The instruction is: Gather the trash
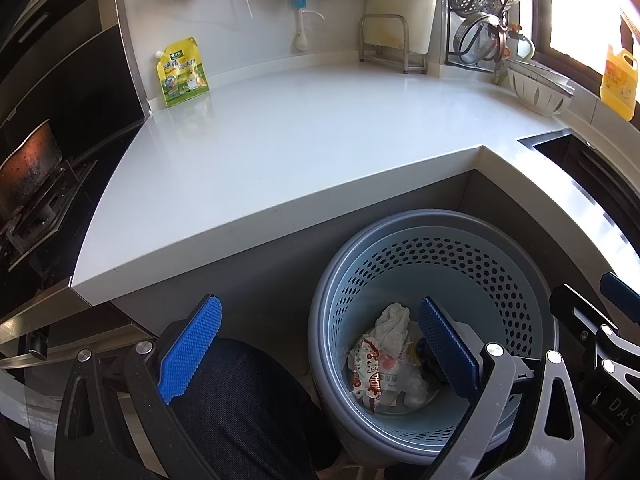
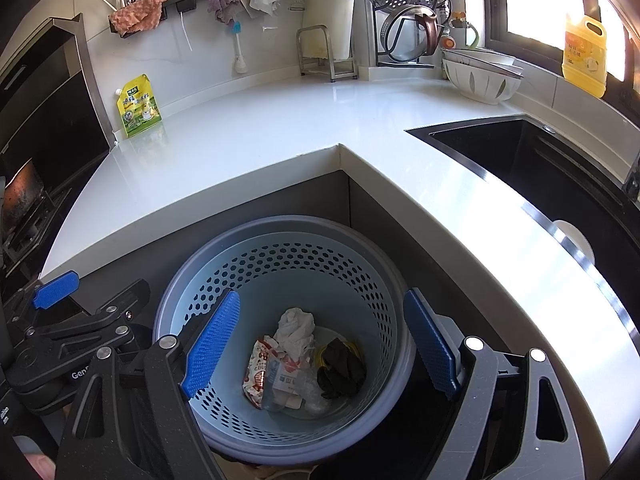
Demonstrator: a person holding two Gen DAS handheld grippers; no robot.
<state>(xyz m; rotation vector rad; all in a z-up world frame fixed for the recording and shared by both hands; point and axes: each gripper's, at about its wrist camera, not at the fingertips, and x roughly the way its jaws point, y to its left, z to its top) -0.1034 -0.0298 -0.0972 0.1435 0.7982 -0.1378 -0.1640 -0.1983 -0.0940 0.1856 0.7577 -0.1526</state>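
Trash sits at the bottom of the perforated bin [image 2: 280,280]: crumpled tissue [image 2: 295,326], red-and-white snack wrapper [image 2: 260,372], black glove [image 2: 340,364]. Bin stands on the floor in the inner corner under the table [image 2: 280,140], near side, so anything swept off the edge has a short drop. Right tongs [image 2: 320,348] hang right over the bin mouth, jaws wide, holding nothing. Left tongs [image 1: 320,348] just left of it, also wide and empty. Table looks cleared; the yellow-green pouch [image 2: 138,106] standing far left against the wall reads as a kitchen supply, not litter. Collection looks about finished.
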